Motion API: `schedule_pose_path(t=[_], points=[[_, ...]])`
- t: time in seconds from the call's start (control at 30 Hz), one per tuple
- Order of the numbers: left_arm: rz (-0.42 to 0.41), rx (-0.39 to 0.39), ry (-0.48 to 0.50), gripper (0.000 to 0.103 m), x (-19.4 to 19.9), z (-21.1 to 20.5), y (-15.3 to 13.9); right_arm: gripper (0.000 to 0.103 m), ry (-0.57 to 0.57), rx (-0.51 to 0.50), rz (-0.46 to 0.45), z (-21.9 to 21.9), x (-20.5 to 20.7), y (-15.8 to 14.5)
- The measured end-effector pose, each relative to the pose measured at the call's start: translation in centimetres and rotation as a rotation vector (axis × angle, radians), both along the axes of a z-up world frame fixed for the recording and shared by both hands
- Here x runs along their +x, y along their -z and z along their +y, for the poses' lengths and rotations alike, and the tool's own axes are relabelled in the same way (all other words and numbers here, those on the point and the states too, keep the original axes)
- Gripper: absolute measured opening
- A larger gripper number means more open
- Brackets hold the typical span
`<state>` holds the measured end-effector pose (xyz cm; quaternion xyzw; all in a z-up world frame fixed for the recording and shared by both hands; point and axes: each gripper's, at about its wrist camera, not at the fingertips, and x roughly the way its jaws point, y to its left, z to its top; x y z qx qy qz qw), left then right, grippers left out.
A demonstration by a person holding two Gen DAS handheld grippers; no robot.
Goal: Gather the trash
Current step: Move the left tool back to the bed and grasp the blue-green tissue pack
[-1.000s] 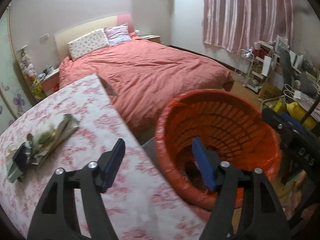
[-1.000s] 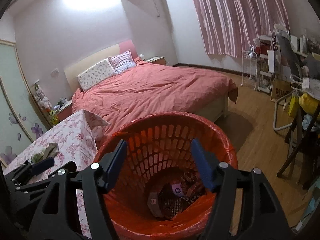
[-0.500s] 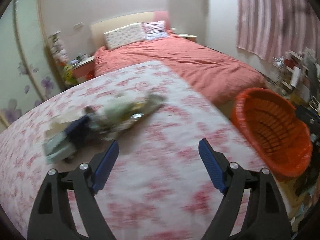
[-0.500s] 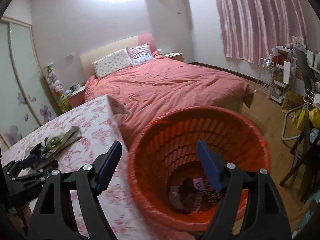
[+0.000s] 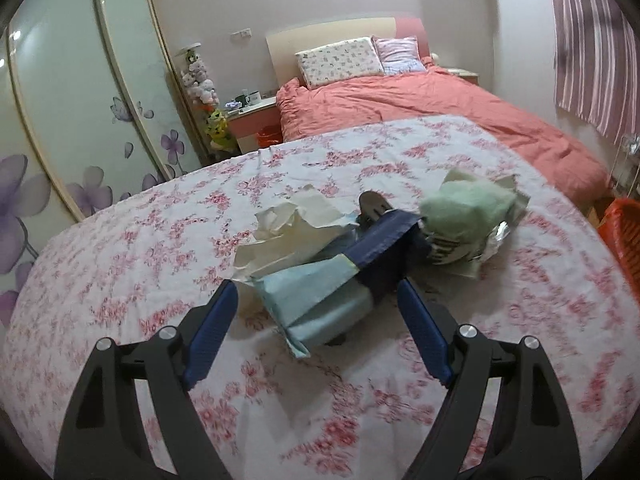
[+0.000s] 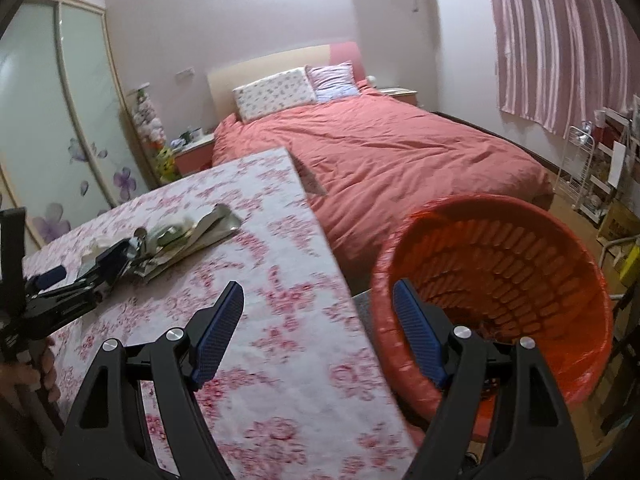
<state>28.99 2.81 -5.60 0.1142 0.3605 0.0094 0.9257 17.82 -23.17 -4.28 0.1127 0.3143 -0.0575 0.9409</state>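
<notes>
A heap of trash lies on the floral table point(image 5: 120, 264): a light-blue packet with a dark-blue band point(image 5: 328, 292), crumpled white paper point(image 5: 292, 228) and a green-and-silver wrapper point(image 5: 468, 220). My left gripper point(image 5: 316, 320) is open, its jaws on either side of the near end of the blue packet. The heap point(image 6: 168, 248) also shows in the right wrist view, with the left gripper point(image 6: 60, 288) beside it. My right gripper point(image 6: 318, 320) is open and empty above the table edge, next to the orange basket point(image 6: 576, 312).
A bed with a salmon cover point(image 6: 384, 152) stands behind the table. The basket's rim point(image 5: 622, 232) shows at the table's right edge. A wardrobe with flower decals point(image 5: 72, 120) is on the left. Shelves and clutter point(image 6: 600, 160) stand at the right wall.
My left gripper swung left from the basket to the trash heap on the table and closed in on the blue packet. My right gripper shifted left, from over the basket to the table edge.
</notes>
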Motion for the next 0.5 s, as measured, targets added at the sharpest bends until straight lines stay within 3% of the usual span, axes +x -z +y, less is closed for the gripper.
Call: schedule_pose_path(t=[0.17, 0.5], points=[[0.029, 0.023, 0.015, 0.078, 1.0, -0.4, 1.1, 0.077, -0.016, -0.002, 0.016, 1.1, 0.3, 0.2], [0.065, -0.074, 0.029, 0.043, 1.7, 0.5, 0.7, 0.077, -0.023, 0.016, 0.04, 1.9, 1.0, 0.6]])
